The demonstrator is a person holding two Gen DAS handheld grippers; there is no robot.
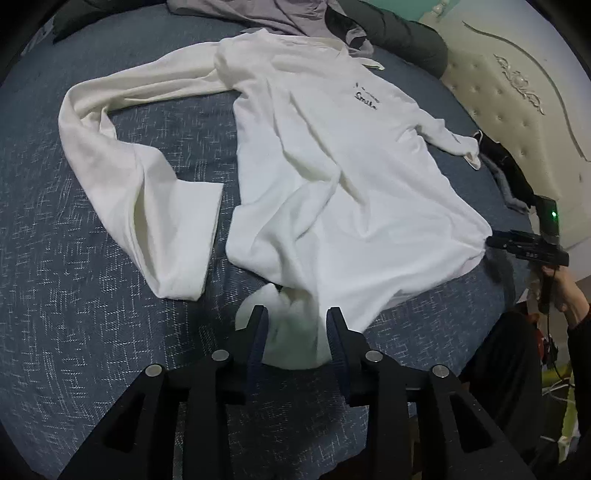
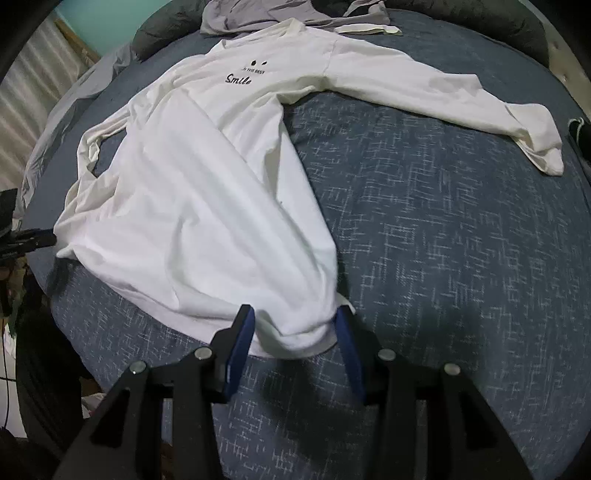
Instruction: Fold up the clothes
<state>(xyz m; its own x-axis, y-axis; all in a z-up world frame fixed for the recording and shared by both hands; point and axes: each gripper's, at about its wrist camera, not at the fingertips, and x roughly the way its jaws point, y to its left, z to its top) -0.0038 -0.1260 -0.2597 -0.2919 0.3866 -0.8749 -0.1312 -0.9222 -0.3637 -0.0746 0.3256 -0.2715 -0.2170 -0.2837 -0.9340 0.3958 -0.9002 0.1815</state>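
Observation:
A white long-sleeved shirt (image 1: 332, 177) with a black "Smile" print lies face up on the blue bedspread (image 1: 74, 295). My left gripper (image 1: 295, 317) is open, its jaws standing either side of the bunched left hem corner. My right gripper (image 2: 295, 321) is open around the right hem corner of the shirt (image 2: 192, 206). The shirt's one sleeve (image 1: 122, 173) bends back toward me on the left. The other sleeve (image 2: 443, 99) stretches out to the right. The right gripper also shows at the right edge of the left wrist view (image 1: 491, 242), and the left gripper shows in the right wrist view (image 2: 50, 233).
A grey garment (image 1: 266, 14) and a dark pillow (image 1: 399, 33) lie beyond the collar. A cream tufted headboard (image 1: 517, 110) stands at the right, with dark items (image 1: 506, 166) beside it. The bedspread (image 2: 461, 240) is bare to the right of the shirt.

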